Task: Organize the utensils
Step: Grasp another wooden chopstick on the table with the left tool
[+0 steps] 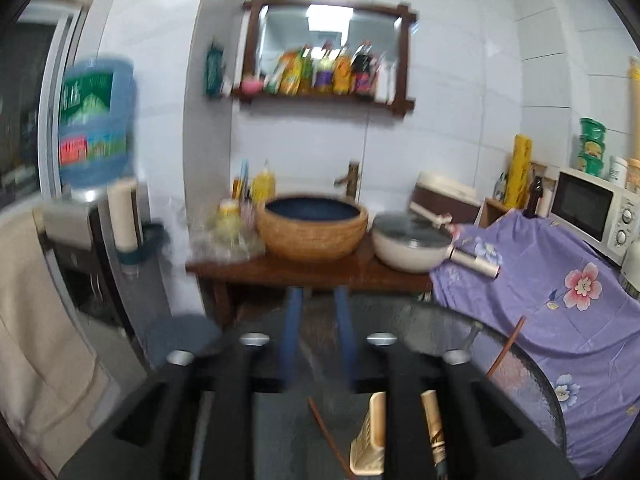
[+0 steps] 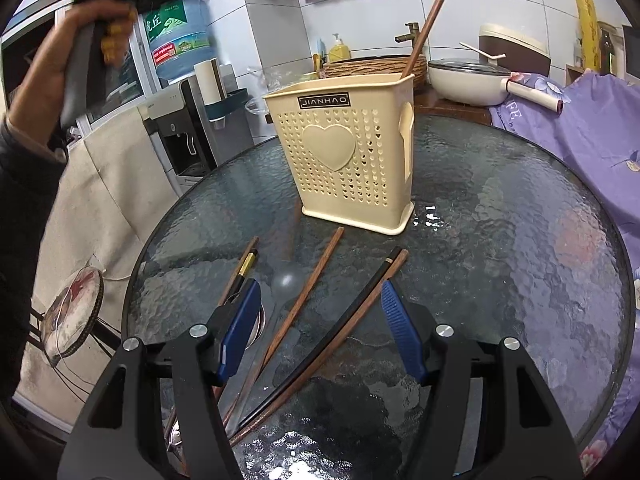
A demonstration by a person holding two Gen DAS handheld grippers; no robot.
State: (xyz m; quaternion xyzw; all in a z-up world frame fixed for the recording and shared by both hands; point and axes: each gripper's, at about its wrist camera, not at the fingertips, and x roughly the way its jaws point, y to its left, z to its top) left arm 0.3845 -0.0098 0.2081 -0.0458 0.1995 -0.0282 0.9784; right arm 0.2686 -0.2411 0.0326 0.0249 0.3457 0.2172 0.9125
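A cream perforated utensil holder (image 2: 352, 156) stands upright on the round glass table (image 2: 500, 240), with one brown chopstick (image 2: 422, 36) leaning inside it. Several brown and black chopsticks (image 2: 304, 300) lie loose on the glass in front of it. My right gripper (image 2: 320, 324) is open, low over these chopsticks, with one brown chopstick between its blue fingers. My left gripper (image 1: 318, 320) is open and empty, raised high above the table; its view is blurred. The holder's rim (image 1: 370, 432) and a chopstick (image 1: 506, 348) show below it.
A wooden stand carries a basket-rimmed basin (image 1: 312, 226) and a white pan (image 1: 412, 246). A purple flowered cloth (image 2: 592, 132) covers the counter at the right, with a microwave (image 1: 592, 212). A water dispenser (image 2: 180, 128) stands to the left. A spoon (image 2: 244, 316) lies under the right gripper's left finger.
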